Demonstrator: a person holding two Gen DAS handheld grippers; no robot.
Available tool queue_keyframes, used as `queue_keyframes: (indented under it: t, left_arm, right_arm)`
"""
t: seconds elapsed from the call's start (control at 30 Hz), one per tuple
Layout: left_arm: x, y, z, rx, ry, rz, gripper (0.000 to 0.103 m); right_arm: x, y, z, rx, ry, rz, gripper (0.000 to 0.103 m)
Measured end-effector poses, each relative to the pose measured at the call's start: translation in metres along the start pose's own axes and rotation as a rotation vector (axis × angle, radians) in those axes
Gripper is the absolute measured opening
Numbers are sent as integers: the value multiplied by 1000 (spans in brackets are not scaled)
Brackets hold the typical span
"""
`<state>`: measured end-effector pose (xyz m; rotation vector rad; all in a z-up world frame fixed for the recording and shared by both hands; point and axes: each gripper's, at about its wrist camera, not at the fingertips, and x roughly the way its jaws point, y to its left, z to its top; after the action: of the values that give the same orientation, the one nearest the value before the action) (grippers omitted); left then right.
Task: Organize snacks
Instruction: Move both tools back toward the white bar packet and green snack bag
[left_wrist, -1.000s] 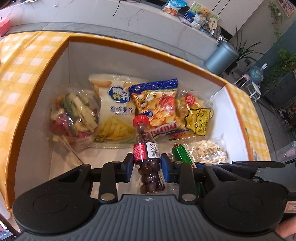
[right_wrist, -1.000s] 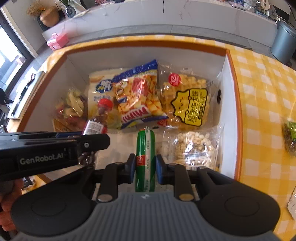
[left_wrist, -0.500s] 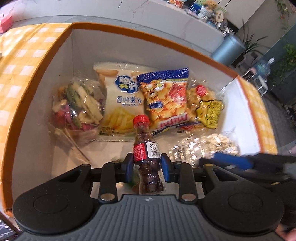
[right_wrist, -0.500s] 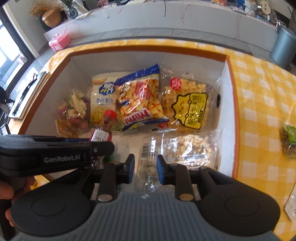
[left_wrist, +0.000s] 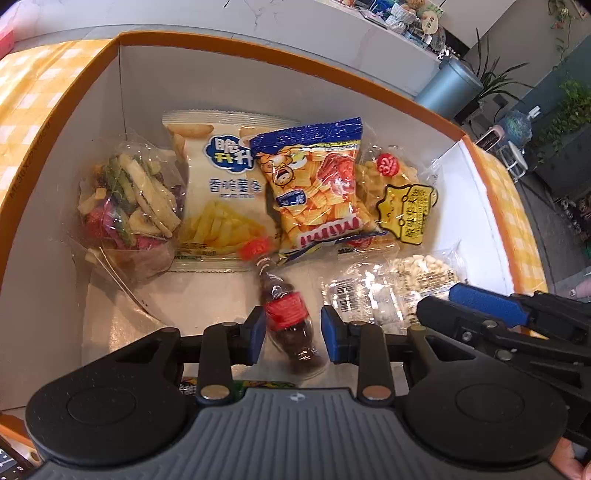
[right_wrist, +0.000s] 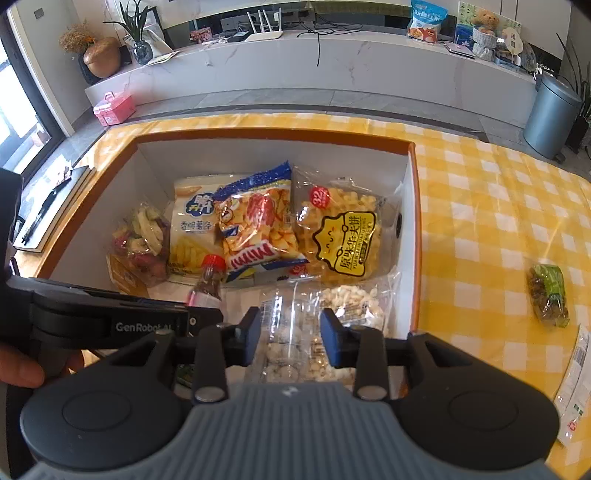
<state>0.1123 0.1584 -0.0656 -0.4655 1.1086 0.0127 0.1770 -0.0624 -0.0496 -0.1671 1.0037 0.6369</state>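
Bottle (left_wrist: 291, 317) has just tipped loose between the slightly opened left gripper (left_wrist: 293, 334) pads, inside the box (left_wrist: 258, 51); right gripper (right_wrist: 290, 334), just opened, released the green stick, holds nothing

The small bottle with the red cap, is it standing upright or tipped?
Tipped. In the left wrist view the small bottle leans, red cap toward the snack bags, loose between the left gripper's open jaws, which have just been opening.
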Motion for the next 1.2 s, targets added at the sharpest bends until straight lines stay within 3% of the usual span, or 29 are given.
queue_keyframes:
  t: [0.03,0.13,0.43,0.77,1.03,1.2]
  left_arm:
    - [0,0,0,-4,-2,-10,48]
    - [-2,1,-1,-11,-16,-23,62]
    - [-17,-7,-4,27,-93,-43,62]
    - [-57,-45,-13,143,-331,-67,62]
    - [-79,-90,-26,225,-395,-90,62]
    - [-81,-132,-30,325,-386,-110,62]
  right_arm:
    - [0,0,0,0,0,-1,34]
    - [-1,-2,-1,5,0,-1,34]
    - [-11,-7,-1,10,-35,1,34]
    - [-78,-32,-14,12,-301,-26,34]
    - [-120,-89,-40,177,-430,-106,34]
    - [-130,-139,-62,339,-391,-201,34]
